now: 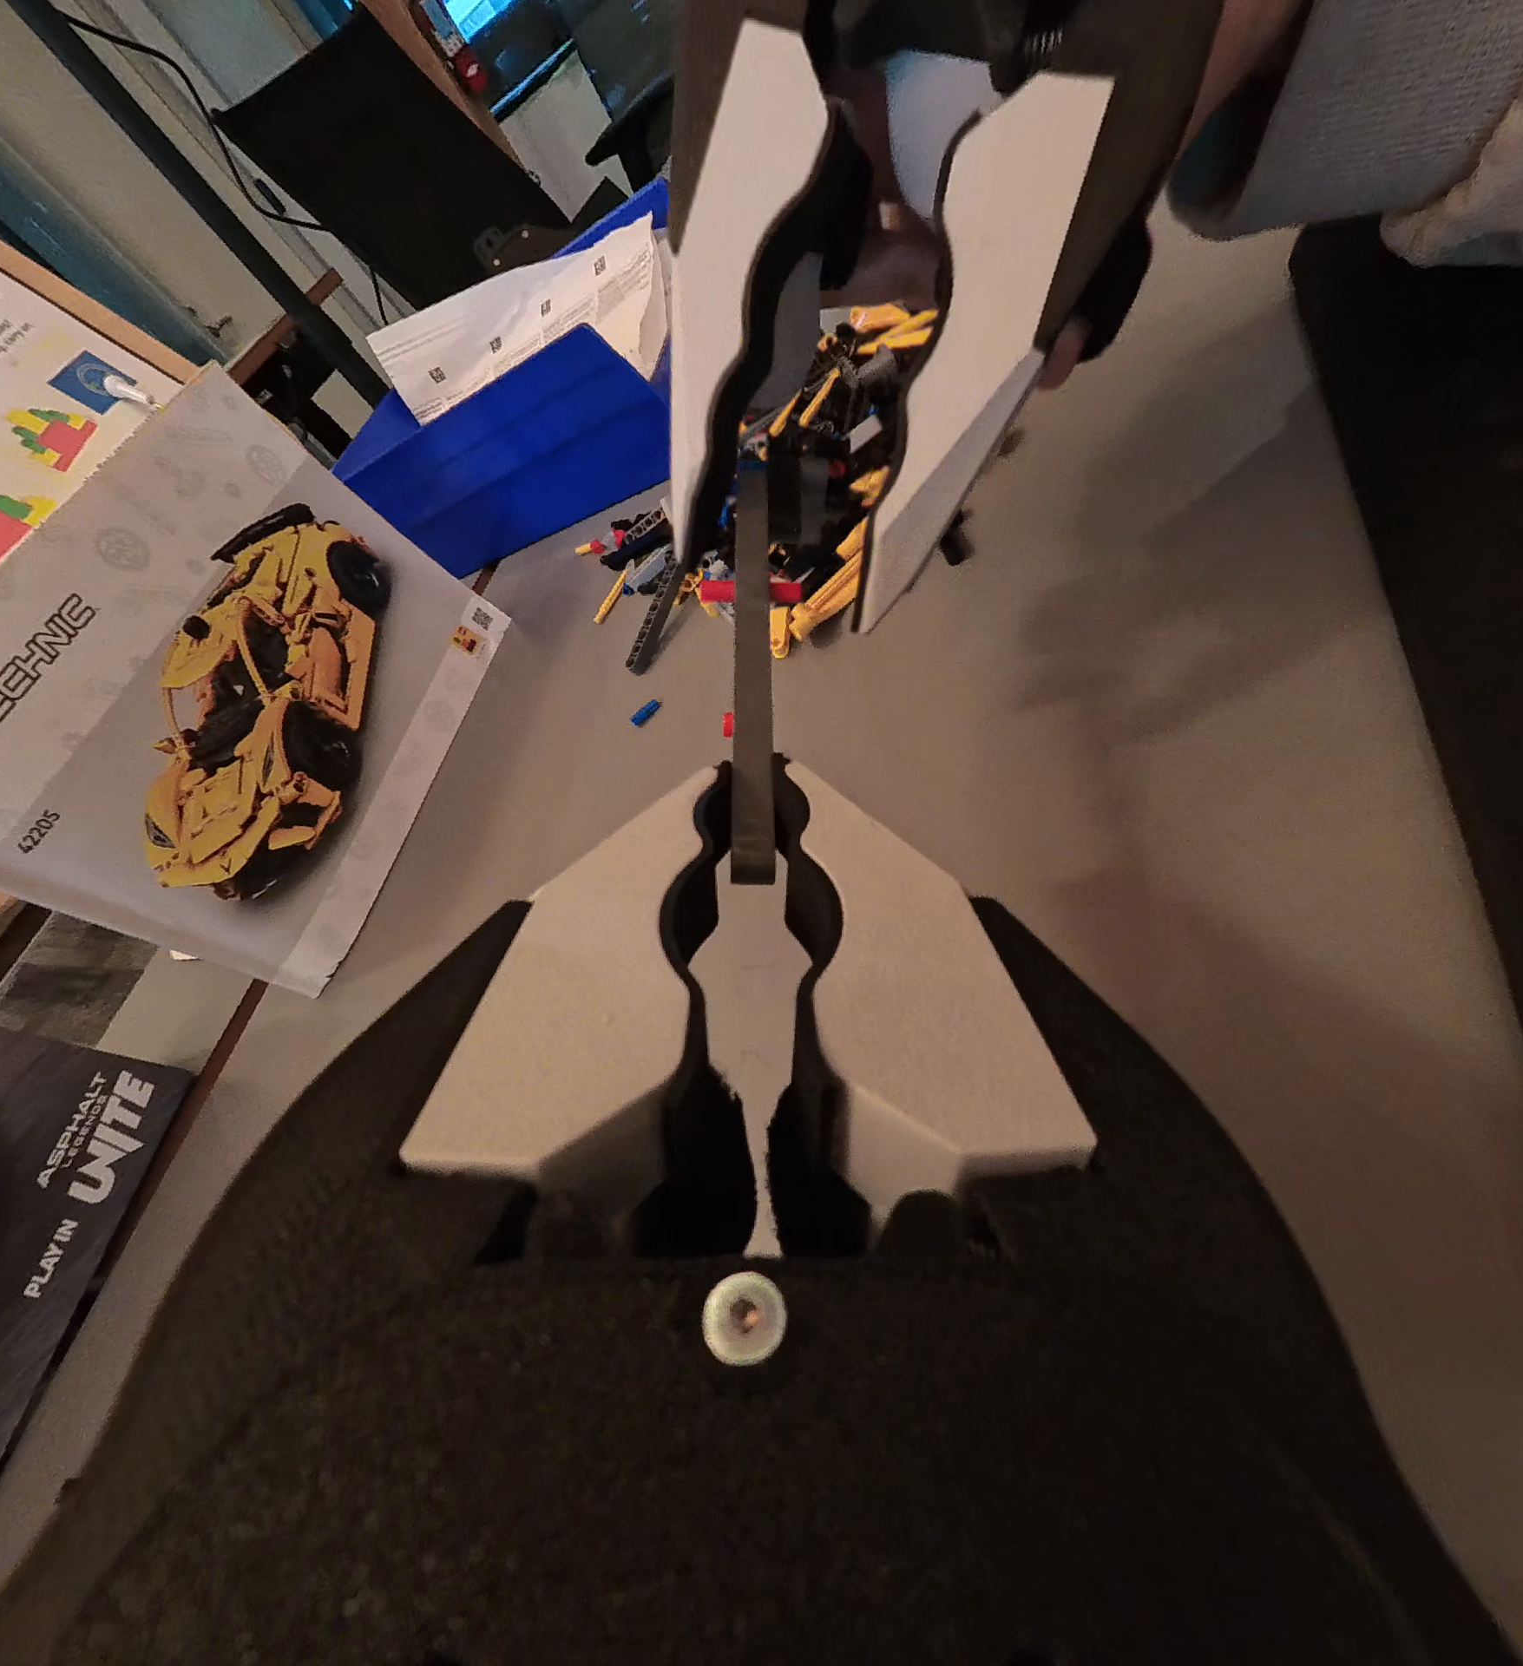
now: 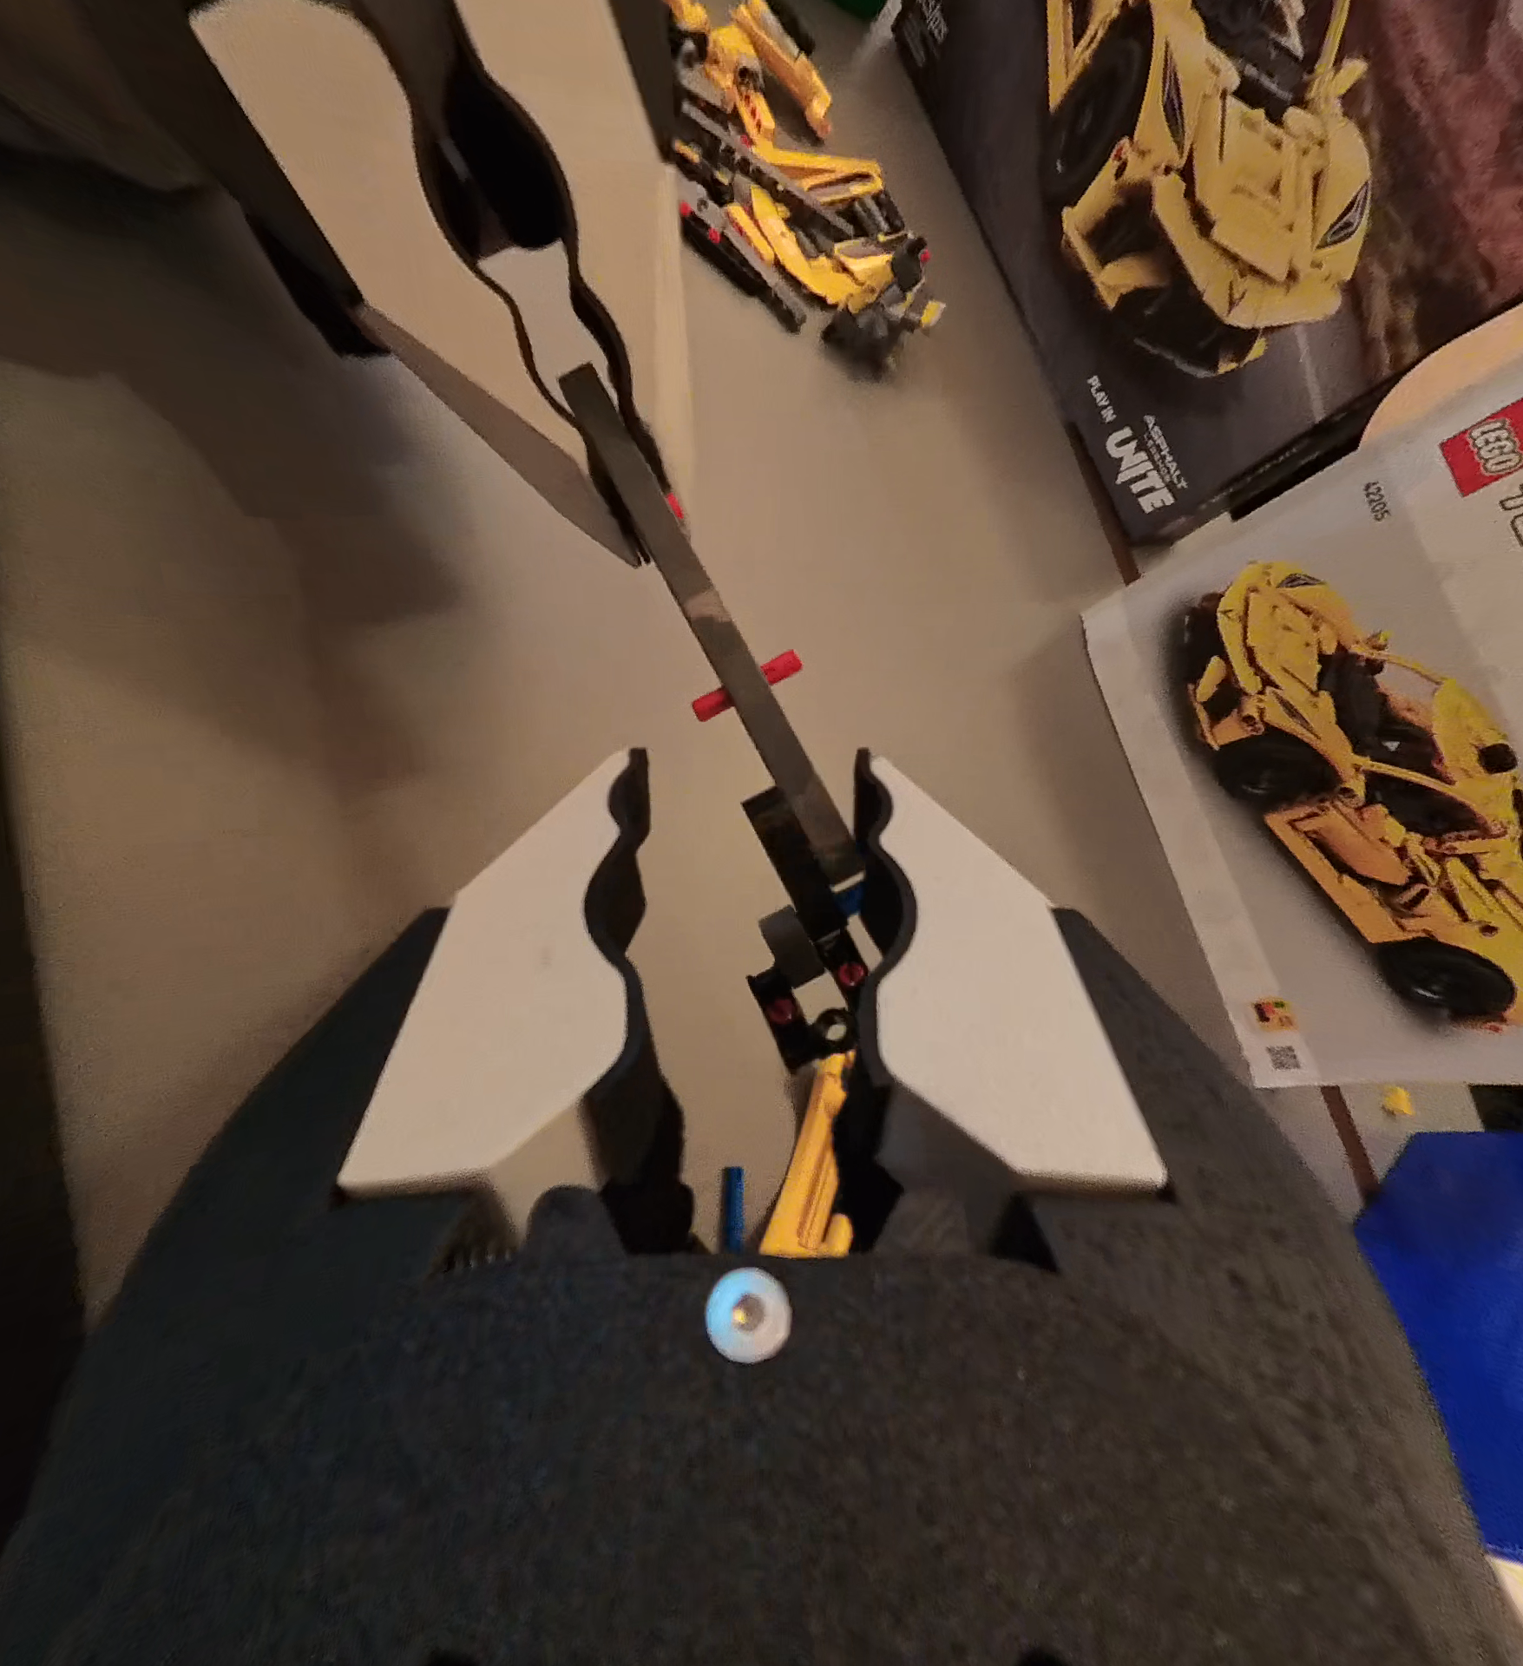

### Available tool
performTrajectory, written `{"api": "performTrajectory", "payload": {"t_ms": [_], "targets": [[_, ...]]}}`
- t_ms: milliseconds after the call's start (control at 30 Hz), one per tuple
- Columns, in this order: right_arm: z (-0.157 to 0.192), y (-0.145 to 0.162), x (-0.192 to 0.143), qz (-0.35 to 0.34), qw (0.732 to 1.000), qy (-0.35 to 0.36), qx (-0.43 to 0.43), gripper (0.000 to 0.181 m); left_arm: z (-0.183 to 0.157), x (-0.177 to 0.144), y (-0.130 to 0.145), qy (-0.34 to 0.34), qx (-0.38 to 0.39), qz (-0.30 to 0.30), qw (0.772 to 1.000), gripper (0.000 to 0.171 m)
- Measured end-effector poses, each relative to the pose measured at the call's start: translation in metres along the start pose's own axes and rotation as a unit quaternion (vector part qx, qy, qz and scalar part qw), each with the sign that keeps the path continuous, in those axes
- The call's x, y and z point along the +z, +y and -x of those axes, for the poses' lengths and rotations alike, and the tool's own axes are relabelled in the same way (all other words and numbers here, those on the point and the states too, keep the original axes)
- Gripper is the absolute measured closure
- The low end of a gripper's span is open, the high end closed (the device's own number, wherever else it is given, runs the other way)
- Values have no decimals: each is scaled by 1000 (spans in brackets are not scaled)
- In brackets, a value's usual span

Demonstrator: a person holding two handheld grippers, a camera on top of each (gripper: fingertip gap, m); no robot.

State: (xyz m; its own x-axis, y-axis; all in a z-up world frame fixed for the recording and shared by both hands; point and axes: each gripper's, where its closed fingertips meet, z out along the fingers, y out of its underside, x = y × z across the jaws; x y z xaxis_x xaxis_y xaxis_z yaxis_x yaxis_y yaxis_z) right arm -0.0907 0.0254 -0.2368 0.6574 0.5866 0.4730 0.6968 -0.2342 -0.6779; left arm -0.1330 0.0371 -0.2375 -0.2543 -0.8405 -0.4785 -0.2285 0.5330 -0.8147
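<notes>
My left gripper (image 1: pixel 753 775) is shut on the near end of a long dark grey beam (image 1: pixel 753 685), held above the grey table (image 1: pixel 1055 811). The beam runs forward to my right gripper (image 1: pixel 780 586), which is open with its fingers on either side of the beam's far end. In the right wrist view the right gripper (image 2: pixel 753 766) is open. The beam (image 2: pixel 730 649) passes between its fingers, close to the right finger (image 2: pixel 965 947), and a small black part with red pins (image 2: pixel 802 983) sits at its end. The left gripper (image 2: pixel 640 532) clamps the beam's other end.
A pile of loose yellow, black and red pieces (image 1: pixel 830 559) lies under the right gripper. An instruction booklet (image 1: pixel 198 703), a blue bin (image 1: pixel 514 460) and a set box (image 2: pixel 1235 225) are alongside. A partly built yellow model (image 2: pixel 793 198) and a loose red pin (image 2: pixel 780 672) lie on the table. One gripper's finger ends stand about 5 cm off the other's.
</notes>
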Motion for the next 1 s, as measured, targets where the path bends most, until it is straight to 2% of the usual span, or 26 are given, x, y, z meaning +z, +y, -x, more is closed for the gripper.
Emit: {"api": "performTrajectory", "payload": {"t_ms": [133,267,567,667,900,1000], "targets": [[6,-3,3,-8,1000,-7,-11,144,-2,1,3,-3,27,8,1000,164],[16,-7,4,-16,999,-31,-17,141,-13,1,8,25,47,19,998,164],[24,4,9,12,998,-59,-7,162,-18,2,11,43,30,27,998,164],[26,6,11,30,997,-72,-5,163,-18,3,12,42,29,30,998,164],[23,8,13,39,998,-44,-33,164,-16,4,13,29,27,37,999,164],[28,7,11,33,997,-62,-23,165,-19,2,14,42,21,38,998,164]]}}
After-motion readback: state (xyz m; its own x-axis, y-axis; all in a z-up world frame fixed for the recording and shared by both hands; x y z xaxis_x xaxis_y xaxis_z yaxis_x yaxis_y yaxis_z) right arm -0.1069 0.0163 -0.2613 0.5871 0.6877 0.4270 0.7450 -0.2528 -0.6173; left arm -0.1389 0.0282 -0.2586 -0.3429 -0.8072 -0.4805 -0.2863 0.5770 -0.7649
